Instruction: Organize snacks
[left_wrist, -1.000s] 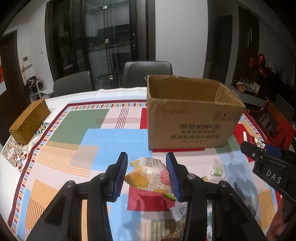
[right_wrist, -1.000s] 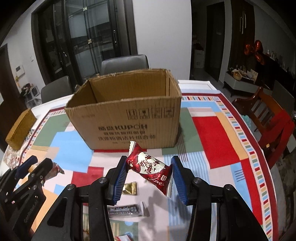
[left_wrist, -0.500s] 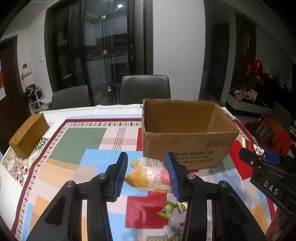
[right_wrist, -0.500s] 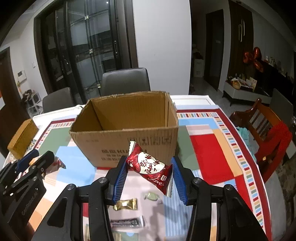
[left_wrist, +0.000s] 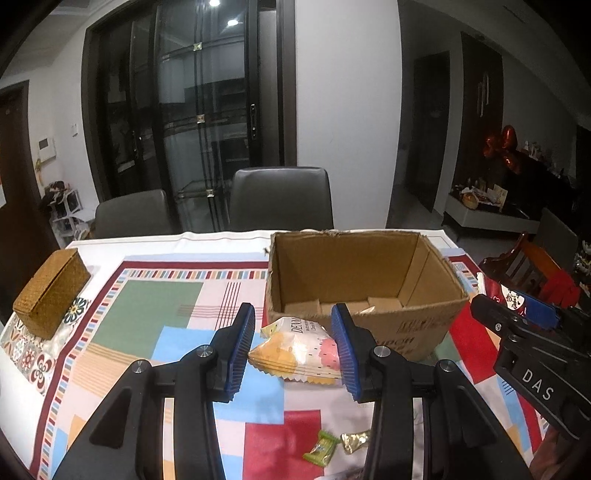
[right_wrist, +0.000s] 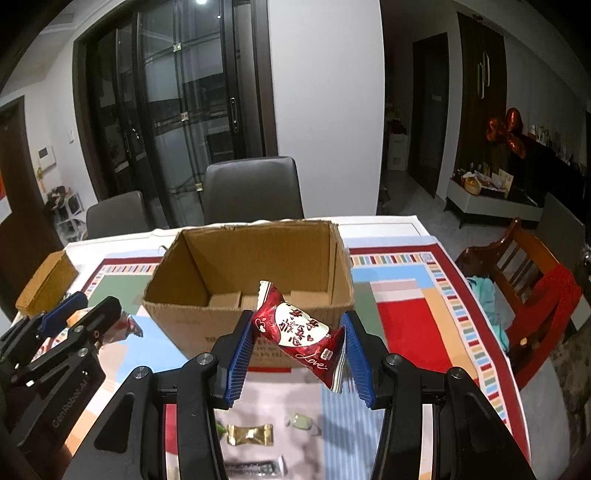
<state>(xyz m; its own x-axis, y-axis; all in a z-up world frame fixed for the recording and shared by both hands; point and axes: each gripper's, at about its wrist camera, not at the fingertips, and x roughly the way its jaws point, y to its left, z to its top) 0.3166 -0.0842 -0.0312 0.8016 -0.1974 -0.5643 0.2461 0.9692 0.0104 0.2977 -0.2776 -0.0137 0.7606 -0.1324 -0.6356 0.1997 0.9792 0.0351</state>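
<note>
1. Left gripper (left_wrist: 293, 349) clamps the yellow snack pouch (left_wrist: 295, 350) midway, before the cardboard box (left_wrist: 364, 284); probably light and crushable.
2. Right gripper (right_wrist: 297, 345) grasps the red snack packet (right_wrist: 295, 332) across its middle above the bench (right_wrist: 402, 325); slippery film, hold gently.

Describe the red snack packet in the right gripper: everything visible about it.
The red snack packet is a glossy foil pillow pack, dark red with a white panel of red characters, small hearts and the word "Love" near its lower end. Its crimped ends are silvery. It is clamped between the blue ribbed pads of the right gripper, tilted with one end up-left and the other down-right. It hangs clear of the tablecloth, in front of the open cardboard box, not yet inside it.
</note>
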